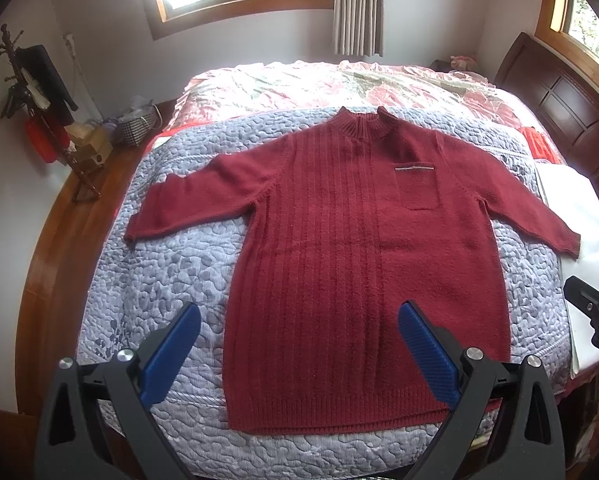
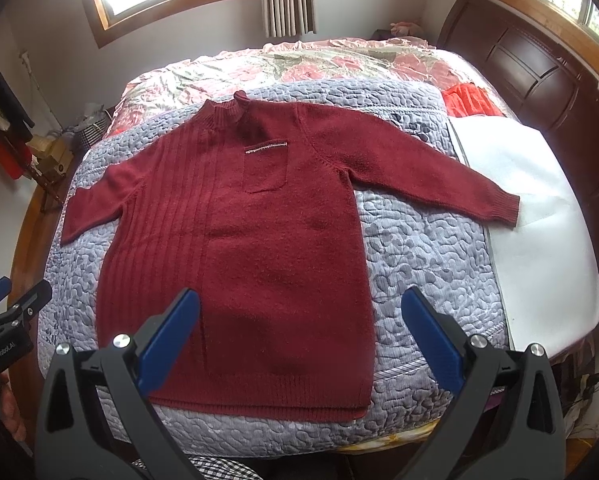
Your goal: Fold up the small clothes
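Note:
A dark red knit sweater (image 1: 351, 248) (image 2: 251, 240) lies flat and face up on a grey quilt (image 1: 171, 264) (image 2: 423, 256), collar far, hem near, both sleeves spread out. It has a chest pocket (image 1: 417, 186) (image 2: 265, 168). My left gripper (image 1: 299, 312) hovers open above the hem's left half, nothing between its blue pads. My right gripper (image 2: 299, 300) hovers open above the hem's right half, also empty. Each gripper shows at the edge of the other's view: the right gripper (image 1: 591, 300) and the left gripper (image 2: 15, 292).
The quilt covers a bed with a floral cover (image 1: 319, 84) behind. A white sheet (image 2: 539, 216) lies right of the sweater, a red cloth (image 2: 469, 100) beyond it. The dark headboard (image 2: 539, 68) is at right. A coat stand (image 1: 39, 92) and boxes stand on the floor left.

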